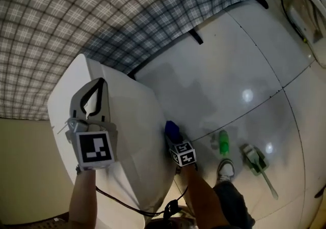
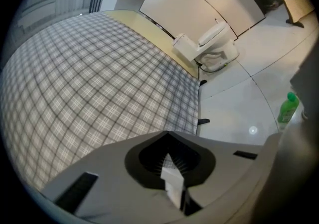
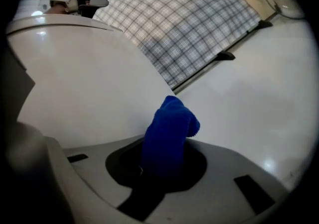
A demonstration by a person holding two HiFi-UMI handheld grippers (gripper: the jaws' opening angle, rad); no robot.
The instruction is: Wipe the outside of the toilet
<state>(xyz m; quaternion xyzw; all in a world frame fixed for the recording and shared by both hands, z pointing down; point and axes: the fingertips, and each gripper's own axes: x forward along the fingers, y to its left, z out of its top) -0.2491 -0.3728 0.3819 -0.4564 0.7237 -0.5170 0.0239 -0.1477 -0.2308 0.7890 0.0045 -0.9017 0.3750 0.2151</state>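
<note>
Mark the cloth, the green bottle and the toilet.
cloth [image 3: 168, 131]: right gripper view, middle of the blue bunch.
bottle [image 1: 223, 144]: head view, green body.
toilet [image 1: 138, 121]: head view, bare white side.

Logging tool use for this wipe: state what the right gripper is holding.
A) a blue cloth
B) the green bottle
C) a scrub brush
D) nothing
A: the right gripper is shut on a blue cloth that sticks out from its jaws beside the white toilet, while the green bottle sits apart on the floor.
</note>
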